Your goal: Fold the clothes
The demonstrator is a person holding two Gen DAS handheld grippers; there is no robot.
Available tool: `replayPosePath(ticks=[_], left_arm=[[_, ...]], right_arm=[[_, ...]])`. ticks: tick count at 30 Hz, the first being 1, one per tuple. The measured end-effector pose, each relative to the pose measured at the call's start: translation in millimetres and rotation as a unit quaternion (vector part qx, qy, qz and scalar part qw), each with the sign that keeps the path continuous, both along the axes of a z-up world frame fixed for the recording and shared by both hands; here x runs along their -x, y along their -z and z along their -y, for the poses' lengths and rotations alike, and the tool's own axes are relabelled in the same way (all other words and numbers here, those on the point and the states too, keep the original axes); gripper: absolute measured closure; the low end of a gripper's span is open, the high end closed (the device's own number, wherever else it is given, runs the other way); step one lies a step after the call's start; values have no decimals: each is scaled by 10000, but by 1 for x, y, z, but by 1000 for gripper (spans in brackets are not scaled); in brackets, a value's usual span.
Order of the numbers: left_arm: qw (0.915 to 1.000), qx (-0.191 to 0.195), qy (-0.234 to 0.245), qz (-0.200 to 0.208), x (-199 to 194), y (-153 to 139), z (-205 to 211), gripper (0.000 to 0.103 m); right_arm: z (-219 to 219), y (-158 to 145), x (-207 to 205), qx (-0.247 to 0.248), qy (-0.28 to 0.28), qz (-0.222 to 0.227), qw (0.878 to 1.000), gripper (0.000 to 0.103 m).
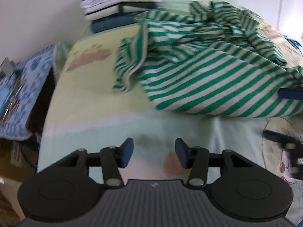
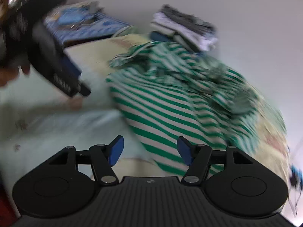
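On the pale bedsheet (image 1: 94, 113) | left gripper (image 1: 153, 154): jaws parted, empty, above sheet | right gripper (image 2: 149, 151): jaws parted, empty, over hem of crumpled green-striped shirt (image 2: 170, 102) | folded clothes stack (image 1: 117, 1) behind.

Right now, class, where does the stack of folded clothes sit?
In the left wrist view the stack of folded clothes sits at the bed's far edge against the wall, top left, just behind the crumpled green striped garment.
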State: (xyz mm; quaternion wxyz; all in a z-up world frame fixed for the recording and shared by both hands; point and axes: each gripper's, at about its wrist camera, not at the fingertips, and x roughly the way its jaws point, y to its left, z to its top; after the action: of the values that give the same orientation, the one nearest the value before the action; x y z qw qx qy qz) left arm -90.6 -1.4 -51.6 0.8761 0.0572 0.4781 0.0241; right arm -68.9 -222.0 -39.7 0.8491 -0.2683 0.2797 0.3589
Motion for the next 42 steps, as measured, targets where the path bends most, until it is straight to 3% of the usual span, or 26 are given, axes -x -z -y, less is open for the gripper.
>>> replayPosePath(ticks=[3, 8, 11, 13, 16, 21, 24, 28, 33, 35, 37, 40, 42], left_arm=[[9997, -33, -217, 44, 11, -2, -10, 36], [9994, -19, -334, 55, 23, -1, -22, 33], [9997, -60, -219, 72, 23, -1, -21, 32], [9999, -4, -90, 87, 22, -1, -18, 29], [9998, 102, 122, 99, 18, -1, -9, 24], [9986, 203, 459, 162, 5, -3, 15, 24], [9973, 354, 614, 170, -8, -6, 27, 24], [9959, 395, 772, 255, -27, -11, 42, 20], [9933, -4, 1060, 457, -58, -5, 50, 19], [9910, -61, 1232, 516, -75, -3, 50, 18], [9892, 160, 1375, 486, -93, -4, 48, 16], [9842, 512, 1638, 443, -112, -4, 49, 8], [9811, 628, 1783, 423, -123, -2, 52, 8]], right_arm=[[-15, 15, -15, 83, 91, 133, 9998, 41], [-21, 19, -36, -70, 248, -238, 9994, 70], [-21, 15, -47, -250, 348, -512, 9978, 95], [-17, 5, -57, -481, 460, -656, 9956, 98], [-6, -19, -78, -902, 757, -712, 9905, 99], [24, -49, -138, -1568, 1512, -845, 9723, 99], [38, -39, -178, -1697, 2011, -1078, 9587, 101], [42, -9, -212, -1475, 2438, -1177, 9513, 103], [51, -14, -202, -1686, 2078, -1307, 9546, 98], [54, -30, -181, -1693, 1629, -1323, 9630, 73], [60, -44, -154, -1680, 1173, -1261, 9706, 60], [70, -48, -120, -1422, 776, -1217, 9793, 58], [76, -42, -100, -1140, 658, -1189, 9841, 58]])
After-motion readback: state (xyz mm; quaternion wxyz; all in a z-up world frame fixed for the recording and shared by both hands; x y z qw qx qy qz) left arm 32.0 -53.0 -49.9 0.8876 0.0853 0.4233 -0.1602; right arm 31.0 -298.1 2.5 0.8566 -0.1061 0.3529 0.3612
